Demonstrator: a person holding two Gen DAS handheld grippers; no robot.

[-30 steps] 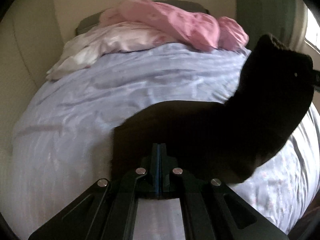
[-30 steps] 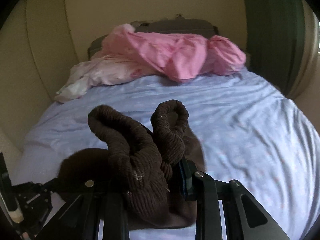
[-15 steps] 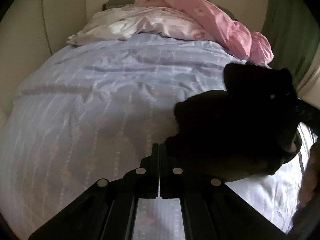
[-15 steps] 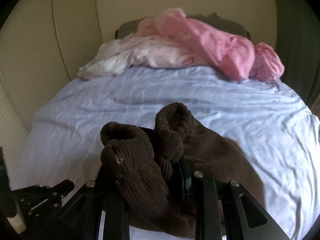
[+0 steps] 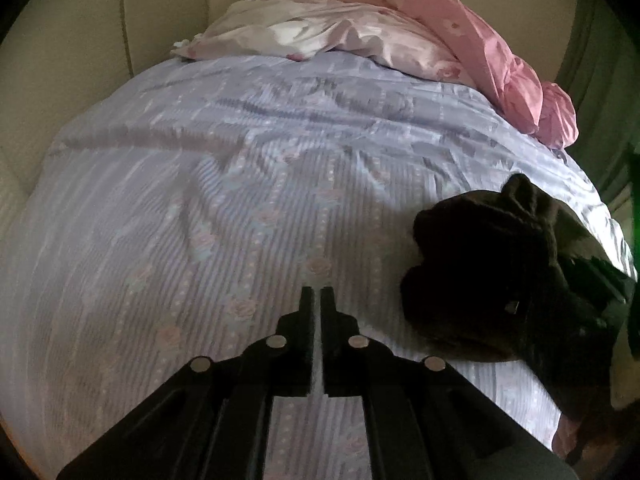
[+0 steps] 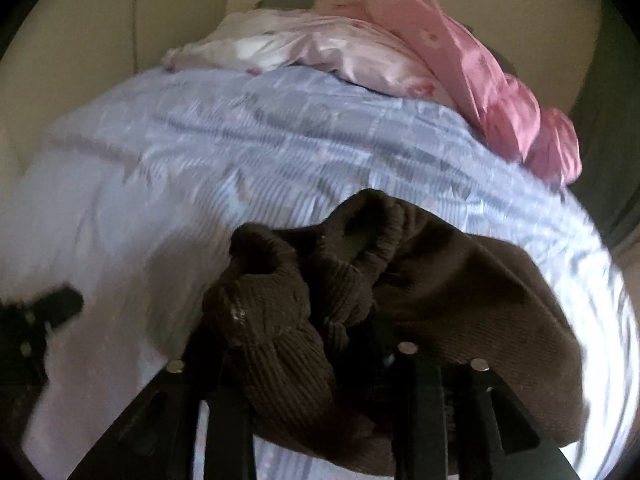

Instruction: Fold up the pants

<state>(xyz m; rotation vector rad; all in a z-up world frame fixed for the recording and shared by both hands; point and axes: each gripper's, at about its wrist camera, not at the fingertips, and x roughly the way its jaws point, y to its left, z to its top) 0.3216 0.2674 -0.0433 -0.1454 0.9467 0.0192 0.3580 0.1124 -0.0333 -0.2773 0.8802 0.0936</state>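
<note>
The dark brown corduroy pants [image 6: 460, 300] lie bunched on the lilac bed sheet [image 6: 200, 168]. My right gripper [image 6: 320, 344] is shut on the pants, with the ribbed cloth heaped over its fingers and hiding the tips. In the left wrist view the pants [image 5: 492, 276] sit as a dark heap at the right. My left gripper [image 5: 317, 296] is shut and empty, low over bare sheet [image 5: 200, 220], left of the pants. It also shows in the right wrist view [image 6: 40, 316] at the left edge.
A pink duvet [image 5: 480, 40] and a pale pink pillow [image 5: 320, 36] are piled at the head of the bed. A cream wall [image 5: 80, 40] runs along the left side. A dark green curtain [image 5: 600, 52] hangs at the right.
My left gripper has let go of the pants and moved left, onto bare sheet. My right gripper has brought the bunched pants down toward the sheet, with more cloth spread at the right.
</note>
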